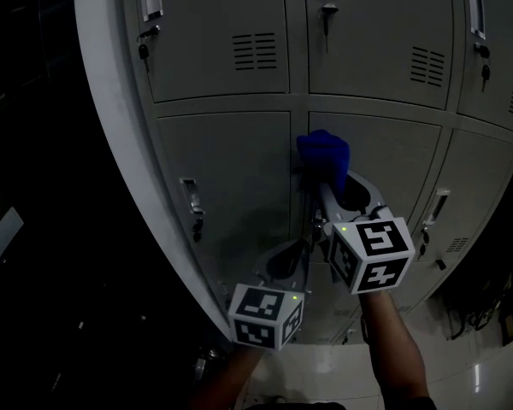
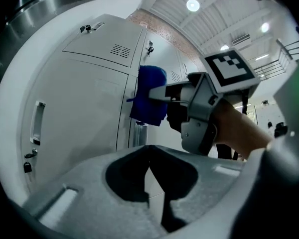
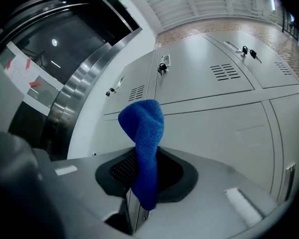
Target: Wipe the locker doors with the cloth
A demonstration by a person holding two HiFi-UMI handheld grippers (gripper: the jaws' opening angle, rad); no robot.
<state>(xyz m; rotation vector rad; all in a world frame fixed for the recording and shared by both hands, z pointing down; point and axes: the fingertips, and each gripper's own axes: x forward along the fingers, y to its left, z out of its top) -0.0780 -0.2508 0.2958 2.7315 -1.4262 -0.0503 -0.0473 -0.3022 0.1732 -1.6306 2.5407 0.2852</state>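
Our right gripper (image 1: 327,184) is clamped on the blue cloth (image 1: 323,154). The cloth sticks out beyond the jaws and lies at the seam between two locker doors (image 1: 231,169) of the middle row. Our left gripper (image 1: 306,244) is just below, with jaws together and nothing between them. All the doors we see are closed.

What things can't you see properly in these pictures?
- Head view: whether the cloth touches the lockers. The cloth itself covers that spot.
- Head view: everything left of the lockers is too dark to make out.
- Right gripper view: the spot where the right tongs pinch is covered by the cloth.
- Right gripper view: the keys are too small for any detail.
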